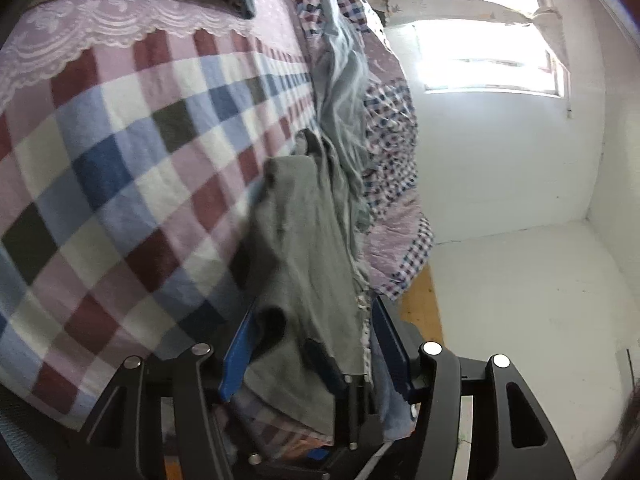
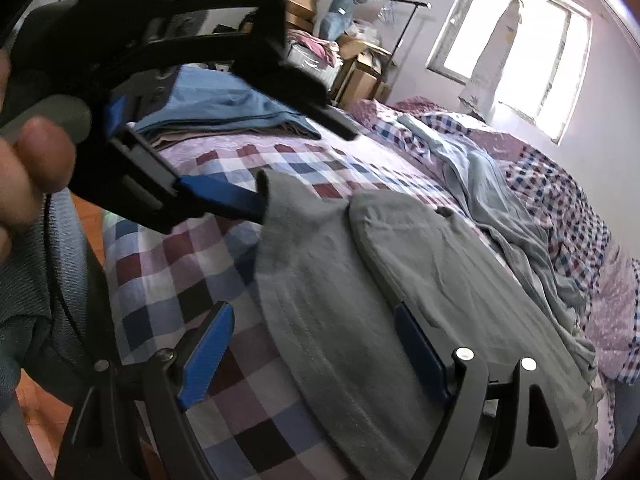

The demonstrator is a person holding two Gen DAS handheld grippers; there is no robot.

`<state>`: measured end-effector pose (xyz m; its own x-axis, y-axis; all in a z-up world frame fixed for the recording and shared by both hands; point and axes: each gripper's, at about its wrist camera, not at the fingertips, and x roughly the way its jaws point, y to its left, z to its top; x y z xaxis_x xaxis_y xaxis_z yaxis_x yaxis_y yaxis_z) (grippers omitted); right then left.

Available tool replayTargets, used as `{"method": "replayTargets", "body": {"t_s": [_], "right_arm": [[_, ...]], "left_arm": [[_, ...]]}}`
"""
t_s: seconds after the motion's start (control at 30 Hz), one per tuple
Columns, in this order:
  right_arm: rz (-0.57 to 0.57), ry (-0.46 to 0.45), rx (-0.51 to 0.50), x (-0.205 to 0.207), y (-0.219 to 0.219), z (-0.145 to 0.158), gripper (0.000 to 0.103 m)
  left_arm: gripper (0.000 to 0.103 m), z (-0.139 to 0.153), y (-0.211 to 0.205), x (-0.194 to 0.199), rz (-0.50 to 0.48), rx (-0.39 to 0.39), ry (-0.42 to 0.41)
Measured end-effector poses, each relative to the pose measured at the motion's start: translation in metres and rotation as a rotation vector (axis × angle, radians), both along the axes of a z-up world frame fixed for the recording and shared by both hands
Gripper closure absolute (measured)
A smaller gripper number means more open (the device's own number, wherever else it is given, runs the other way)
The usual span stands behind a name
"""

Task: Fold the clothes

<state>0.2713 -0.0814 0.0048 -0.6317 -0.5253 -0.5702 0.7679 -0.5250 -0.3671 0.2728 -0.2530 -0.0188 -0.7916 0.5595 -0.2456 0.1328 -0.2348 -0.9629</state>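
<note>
The grey knit garment (image 2: 340,280) lies spread over the checked quilt of the bed (image 2: 208,264), filling the centre and lower right of the right wrist view, with 1 rounded flap already turned over onto its body and a raised corner at centre frame. That corner sits pinched between the blue pads of the left gripper (image 2: 256,200), which comes in from the upper left of that view with a person's hand (image 2: 28,168) behind it; in the left wrist view the grey cloth runs up from between the same pads at lower centre (image 1: 316,340), so this gripper looks closed on the garment. The right gripper (image 2: 316,340) stands wide apart over the near hem, its blue pads on either side of the cloth and gripping nothing. A stack of folded blue and beige clothes (image 2: 240,112) rests on the bed toward the upper left, and a pale blue crumpled garment (image 2: 500,200) lies unfolded on the right. I judge the grey piece about half folded, with at least 1 garment left.
</note>
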Motion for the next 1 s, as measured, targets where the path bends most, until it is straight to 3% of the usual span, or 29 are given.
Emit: {"method": "replayTargets", "body": {"t_s": [0.3, 0.37, 0.4, 0.43, 0.47, 0.6, 0.73, 1.0], "right_arm": [[0.012, 0.014, -0.029, 0.001, -0.008, 0.0, 0.019], [0.018, 0.02, -0.028, 0.003, -0.011, 0.001, 0.026], [0.02, 0.021, -0.021, 0.003, -0.012, 0.002, 0.043], [0.017, 0.023, -0.008, 0.003, -0.014, 0.001, 0.068], [0.015, 0.023, 0.007, 0.003, -0.016, 0.0, 0.076], [0.005, 0.024, 0.034, 0.002, -0.019, -0.004, 0.077], [0.008, 0.027, 0.031, 0.003, -0.019, -0.003, 0.091], [0.002, 0.012, -0.04, 0.002, -0.014, 0.014, 0.1]], "left_arm": [[0.043, 0.001, 0.0, -0.005, -0.016, 0.046, 0.022], [0.043, 0.001, 0.001, -0.005, -0.02, 0.042, 0.018], [0.043, 0.001, 0.002, -0.006, -0.02, 0.04, 0.013], [0.043, 0.0, 0.002, -0.007, -0.019, 0.039, 0.008], [0.043, 0.0, 0.001, -0.006, -0.02, 0.038, 0.007], [0.043, -0.001, 0.001, -0.004, -0.025, 0.035, 0.006], [0.043, -0.003, 0.001, -0.003, -0.021, 0.034, 0.0], [0.043, -0.01, -0.005, -0.001, 0.009, -0.003, -0.088]]}}
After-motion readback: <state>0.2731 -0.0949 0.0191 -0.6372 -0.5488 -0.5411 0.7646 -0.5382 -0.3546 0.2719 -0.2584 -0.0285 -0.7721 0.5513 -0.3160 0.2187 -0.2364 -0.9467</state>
